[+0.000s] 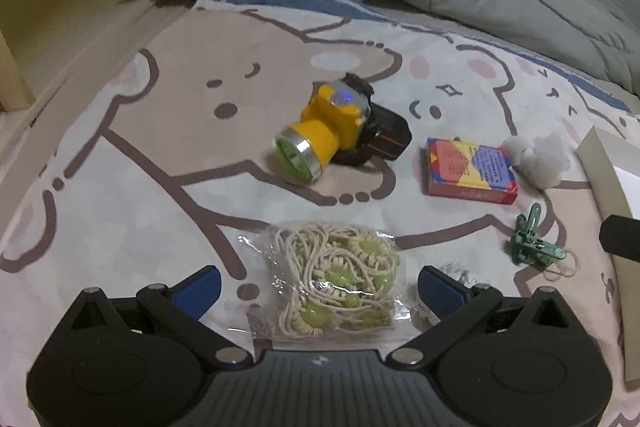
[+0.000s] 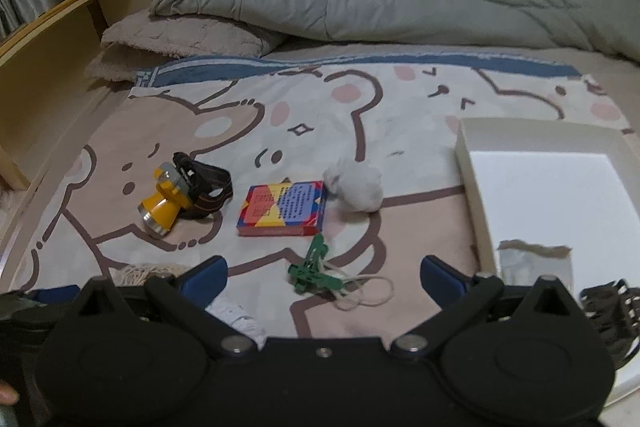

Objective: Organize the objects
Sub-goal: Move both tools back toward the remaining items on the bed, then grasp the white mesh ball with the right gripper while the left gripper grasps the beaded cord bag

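Bear-print bedsheet (image 1: 120,155) carries the scattered items. Left gripper (image 1: 320,287) hangs open, its blue fingers either side of a clear plastic bag of cream cord and green beads (image 1: 340,279). Right gripper (image 2: 324,275) is open too, the green plastic clip (image 2: 314,267) lying between its fingers.

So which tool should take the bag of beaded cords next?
Left, probably. The left tool is open with the bag of beaded cords directly between its fingers. The right tool is open over the green clip, with the bag at its far left edge.
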The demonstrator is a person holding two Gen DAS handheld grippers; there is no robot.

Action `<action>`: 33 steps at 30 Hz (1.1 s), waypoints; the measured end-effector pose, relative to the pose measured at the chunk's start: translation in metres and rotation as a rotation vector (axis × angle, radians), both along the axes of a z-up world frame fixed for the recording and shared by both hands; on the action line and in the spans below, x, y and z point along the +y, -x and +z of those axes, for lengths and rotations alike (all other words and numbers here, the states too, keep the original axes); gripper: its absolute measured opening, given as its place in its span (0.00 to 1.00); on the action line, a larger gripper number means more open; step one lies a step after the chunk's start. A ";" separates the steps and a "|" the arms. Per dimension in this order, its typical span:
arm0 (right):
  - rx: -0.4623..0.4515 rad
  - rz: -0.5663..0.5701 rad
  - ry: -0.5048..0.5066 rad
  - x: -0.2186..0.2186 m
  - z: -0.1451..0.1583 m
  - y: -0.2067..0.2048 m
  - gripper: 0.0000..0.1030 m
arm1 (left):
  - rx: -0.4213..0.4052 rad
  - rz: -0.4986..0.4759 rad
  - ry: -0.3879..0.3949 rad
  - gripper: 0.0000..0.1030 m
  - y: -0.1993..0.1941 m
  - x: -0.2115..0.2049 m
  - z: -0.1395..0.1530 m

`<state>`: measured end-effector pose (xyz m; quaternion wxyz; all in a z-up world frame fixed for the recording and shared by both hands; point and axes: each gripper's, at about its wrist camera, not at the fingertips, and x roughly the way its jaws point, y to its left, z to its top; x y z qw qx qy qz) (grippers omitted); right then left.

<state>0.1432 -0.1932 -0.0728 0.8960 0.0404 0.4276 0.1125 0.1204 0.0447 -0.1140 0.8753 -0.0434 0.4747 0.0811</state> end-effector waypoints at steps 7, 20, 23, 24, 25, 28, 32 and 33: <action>0.033 0.011 -0.036 0.008 -0.014 -0.004 1.00 | 0.007 0.003 0.007 1.00 -0.012 -0.003 -0.017; 0.193 -0.019 -0.078 0.028 -0.038 -0.008 1.00 | 0.074 0.003 -0.115 1.00 -0.023 -0.001 -0.042; 0.225 -0.045 -0.108 0.033 -0.043 -0.006 1.00 | 0.067 0.013 -0.127 1.00 -0.021 0.009 -0.043; 0.229 -0.055 -0.118 0.034 -0.045 -0.006 1.00 | 0.065 0.018 -0.126 1.00 -0.020 0.013 -0.043; 0.234 -0.064 -0.129 0.035 -0.046 -0.006 1.00 | 0.064 0.023 -0.125 1.00 -0.019 0.017 -0.044; 0.251 -0.097 -0.164 0.038 -0.048 -0.007 1.00 | 0.059 0.032 -0.125 1.00 -0.017 0.027 -0.045; 0.294 -0.163 -0.196 0.043 -0.054 -0.009 1.00 | 0.047 0.021 -0.117 1.00 -0.012 0.035 -0.045; 0.302 -0.184 -0.199 0.045 -0.056 -0.010 1.00 | 0.044 0.013 -0.115 1.00 -0.011 0.036 -0.046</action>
